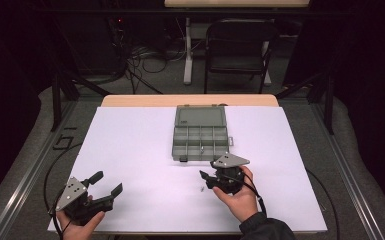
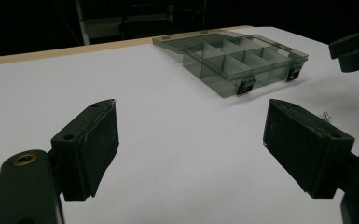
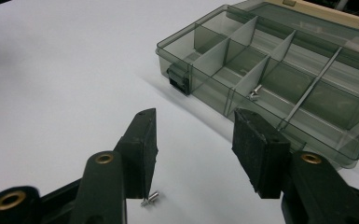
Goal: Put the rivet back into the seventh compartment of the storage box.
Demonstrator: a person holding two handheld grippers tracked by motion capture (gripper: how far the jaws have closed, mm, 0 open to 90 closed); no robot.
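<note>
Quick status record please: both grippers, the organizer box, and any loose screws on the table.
left gripper: open, holding nothing, near the table's front left
right gripper: open over a loose screw, pads not on it
organizer box: grey, see-through, lid folded back, compartments open
screw in box: lies in a front-row compartment
table: white surface

High view looks down from above the table's near edge; both gripper views sit low, close, sharing the compartment box (image 1: 200, 135) at upper right.

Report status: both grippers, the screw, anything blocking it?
Left gripper open, idle. Right gripper open over loose screw, not gripping. Organizer box open; path clear.
</note>
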